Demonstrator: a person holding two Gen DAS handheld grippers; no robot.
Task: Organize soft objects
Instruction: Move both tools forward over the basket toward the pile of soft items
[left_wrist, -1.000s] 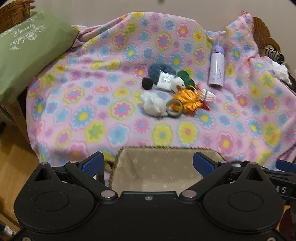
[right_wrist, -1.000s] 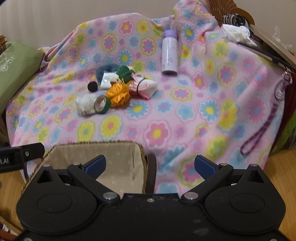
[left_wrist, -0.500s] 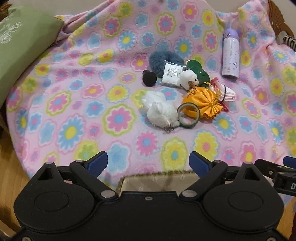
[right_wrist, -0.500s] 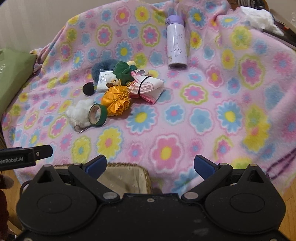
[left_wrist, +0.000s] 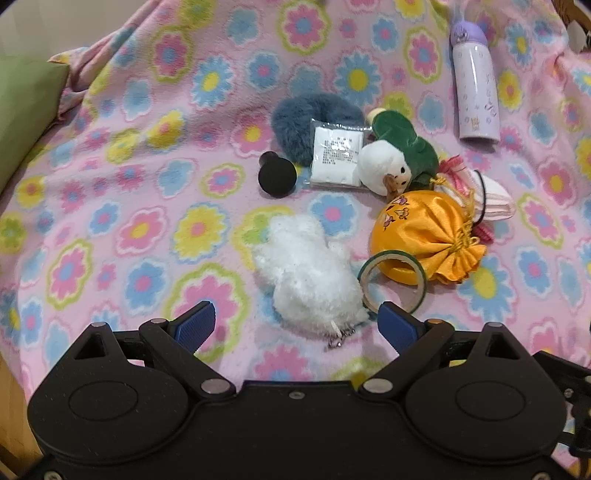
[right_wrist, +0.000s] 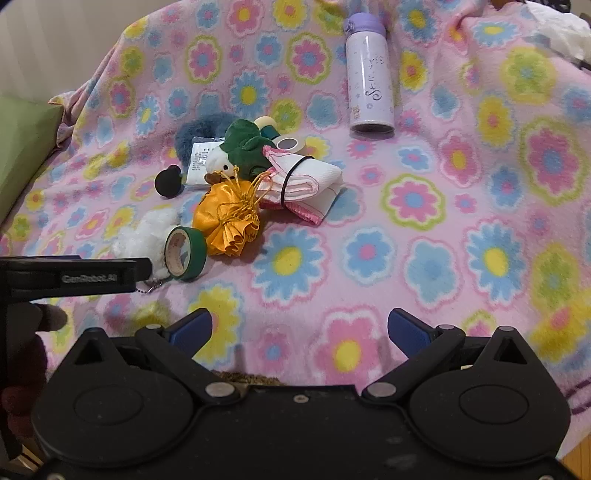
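Note:
A pile of soft things lies on the flowered blanket (left_wrist: 110, 229). A white fluffy toy (left_wrist: 310, 273) lies nearest my left gripper (left_wrist: 295, 323), which is open and empty with the toy's near end between its fingertips. Behind it are an orange pouch (left_wrist: 424, 232), a white-and-green plush (left_wrist: 391, 162), a blue furry ring (left_wrist: 295, 122) and a folded pink-edged cloth (right_wrist: 310, 184). My right gripper (right_wrist: 299, 326) is open and empty over bare blanket, right of the pile. The left gripper also shows in the right wrist view (right_wrist: 74, 275).
A green tape roll (left_wrist: 395, 277) leans against the pouch. A black ball (left_wrist: 277, 177), a white packet (left_wrist: 336, 155) and a lilac bottle (left_wrist: 476, 81) lie on the blanket. A green cushion (left_wrist: 22, 122) is at left. A basket rim (right_wrist: 243, 376) peeks out below.
Both grippers have moved forward from over the basket onto the blanket. The left one has closed in on the white fluffy toy. Both stay open.

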